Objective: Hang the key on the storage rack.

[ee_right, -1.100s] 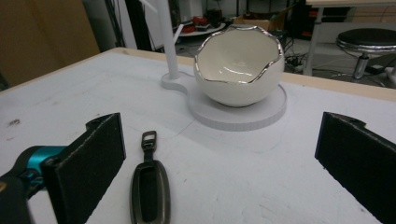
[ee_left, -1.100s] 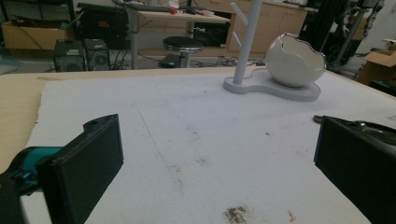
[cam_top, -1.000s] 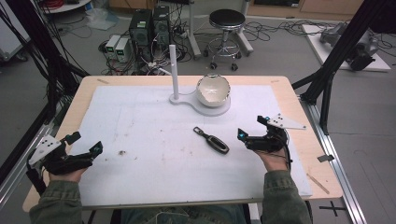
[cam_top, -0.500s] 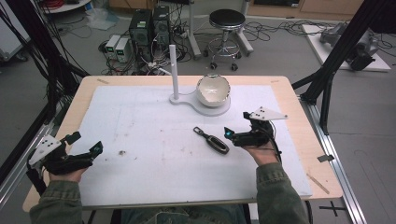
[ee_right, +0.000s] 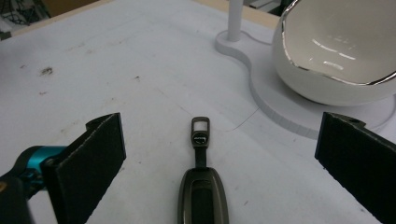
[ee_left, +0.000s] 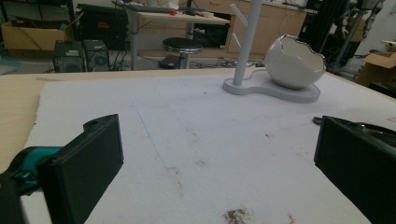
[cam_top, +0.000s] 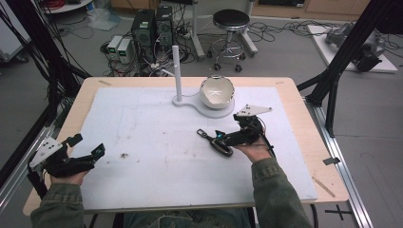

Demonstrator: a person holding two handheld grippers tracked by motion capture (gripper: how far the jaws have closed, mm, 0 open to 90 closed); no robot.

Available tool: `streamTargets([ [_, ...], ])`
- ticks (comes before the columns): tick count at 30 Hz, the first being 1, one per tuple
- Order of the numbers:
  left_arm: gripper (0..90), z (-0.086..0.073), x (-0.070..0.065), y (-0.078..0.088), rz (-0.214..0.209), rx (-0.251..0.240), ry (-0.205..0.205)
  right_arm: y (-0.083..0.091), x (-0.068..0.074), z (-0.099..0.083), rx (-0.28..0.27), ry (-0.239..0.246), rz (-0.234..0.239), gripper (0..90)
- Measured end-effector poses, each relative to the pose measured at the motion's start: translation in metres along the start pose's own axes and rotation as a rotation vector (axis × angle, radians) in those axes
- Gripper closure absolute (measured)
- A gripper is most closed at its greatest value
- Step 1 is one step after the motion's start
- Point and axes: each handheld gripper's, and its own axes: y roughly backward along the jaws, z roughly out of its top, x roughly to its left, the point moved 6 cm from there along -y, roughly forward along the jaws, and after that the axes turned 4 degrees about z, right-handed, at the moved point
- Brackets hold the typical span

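The right gripper [cam_top: 222, 139] has its jaws spread wide, low over the white mat, and between them lies a dark car key fob [ee_right: 201, 187] with a short strap and a metal loop at its far end. In the right gripper view the fob sits at bottom centre, a black jaw out at each lower corner, neither touching it. From the high view the fob [cam_top: 216, 143] shows just right of centre, the gripper's tips right over its near end and the person's right hand [cam_top: 252, 147] behind.

Beyond the fob, toward the top of the high view, stands a white stand [cam_top: 191, 100] with a thin upright post [cam_top: 177, 72] and a flat base, and a broken-egg-shaped white bowl [cam_top: 216, 91] sits on that base. In the right gripper view the bowl [ee_right: 336, 51] takes the upper right, its inside glossy.

The left gripper [cam_top: 88, 149] rests at the lower left of the high view, jaws wide apart and nothing between them, well apart from the fob. The left gripper view shows bare, smudged mat [ee_left: 187, 140] between its jaws, with the stand [ee_left: 247, 84] and bowl [ee_left: 294, 63] at upper right.

The wooden table [cam_top: 304, 118] shows around the mat's edges.
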Motion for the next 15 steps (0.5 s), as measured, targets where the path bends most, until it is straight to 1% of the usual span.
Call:
streamTargets([
  [1, 1.7, 0.0, 0.0, 0.0, -0.001, 0.0, -0.002, -0.002, 0.0, 0.0, 0.01, -0.002, 0.006, 0.6],
  [2, 1.7, 0.0, 0.0, 0.0, -0.001, -0.001, -0.001, -0.008, 0.002, 0.0, 0.039, 0.004, 0.017, 0.6],
  [3, 1.7, 0.0, 0.0, 0.0, -0.001, 0.0, 0.0, -0.008, 0.002, 0.0, 0.039, 0.004, 0.017, 0.6],
  [4, 1.7, 0.0, 0.0, 0.0, -0.001, -0.002, 0.001, -0.014, 0.004, 0.0, 0.065, 0.013, 0.023, 0.6],
  [5, 1.7, 0.0, 0.0, 0.0, -0.002, -0.001, 0.001, -0.016, 0.004, 0.0, 0.076, 0.013, 0.025, 0.6],
  [6, 1.7, 0.0, 0.0, 0.0, -0.002, -0.001, 0.001, -0.018, 0.005, 0.001, 0.089, 0.02, 0.024, 0.6],
  [8, 1.7, 0.0, 0.0, 0.0, -0.001, -0.001, 0.004, -0.023, 0.005, 0.001, 0.119, 0.048, 0.006, 0.6],
  [9, 1.7, 0.0, 0.0, -0.001, -0.005, 0.002, 0.002, -0.026, 0.005, 0.0, 0.135, 0.053, 0.003, 0.7],
  [10, 1.7, 0.0, 0.0, -0.001, -0.005, 0.002, 0.002, -0.026, 0.005, 0.0, 0.135, 0.053, 0.003, 0.7],
  [11, 1.8, 0.0, 0.0, -0.001, -0.006, 0.001, 0.003, -0.033, 0.004, -0.001, 0.169, 0.048, 0.018, 0.7],
  [12, 1.7, 0.0, 0.0, -0.001, -0.006, 0.001, 0.003, -0.034, 0.005, -0.002, 0.18, 0.045, 0.019, 0.7],
  [13, 1.7, 0.0, 0.0, -0.001, -0.005, 0.0, 0.003, -0.034, 0.005, -0.002, 0.18, 0.045, 0.019, 0.7],
  [14, 1.7, 0.0, 0.0, -0.001, -0.005, 0.001, 0.004, -0.04, 0.004, -0.004, 0.217, 0.041, 0.029, 0.7],
  [15, 1.7, 0.0, 0.0, -0.001, -0.006, 0.002, 0.004, -0.04, 0.004, -0.004, 0.217, 0.041, 0.029, 0.7],
])
